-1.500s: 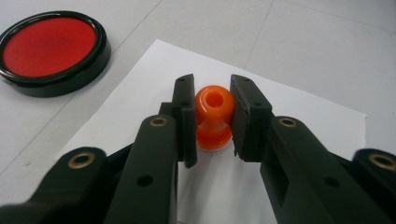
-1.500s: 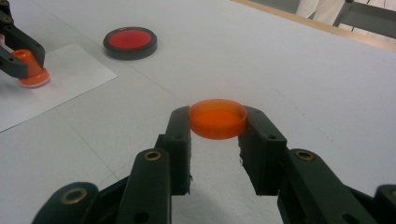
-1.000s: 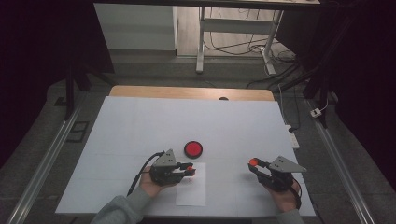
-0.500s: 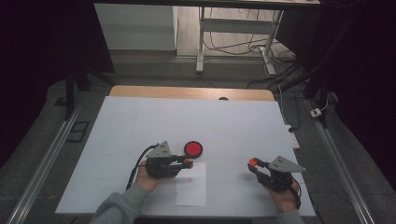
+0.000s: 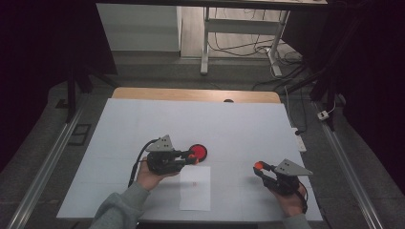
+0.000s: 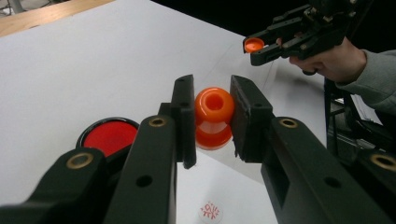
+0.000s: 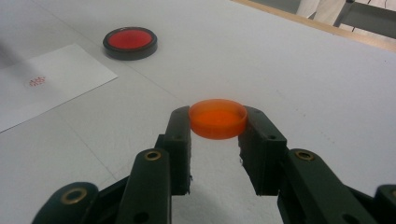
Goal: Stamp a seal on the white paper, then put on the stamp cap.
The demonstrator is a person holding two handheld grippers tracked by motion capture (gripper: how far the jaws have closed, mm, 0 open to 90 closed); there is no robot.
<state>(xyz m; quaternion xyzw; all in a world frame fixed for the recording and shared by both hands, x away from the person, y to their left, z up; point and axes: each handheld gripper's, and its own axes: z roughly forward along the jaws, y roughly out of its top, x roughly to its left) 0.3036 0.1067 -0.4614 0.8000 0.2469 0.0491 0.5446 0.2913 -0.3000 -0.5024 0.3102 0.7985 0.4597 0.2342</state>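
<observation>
At mid-frame the left gripper (image 6: 212, 119) clamps an orange stamp (image 6: 214, 116) beside its ink pad (image 6: 109, 136), ready to ink; the right gripper (image 7: 217, 123) pinches the cap (image 7: 217, 118).

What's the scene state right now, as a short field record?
left hand-held gripper: shut on orange stamp, held above the table
right hand-held gripper: shut on orange cap, open side up
red ink pad: on white table, just beyond the left jaws
paper sheet: flat between the hands, one small red mark on it
</observation>
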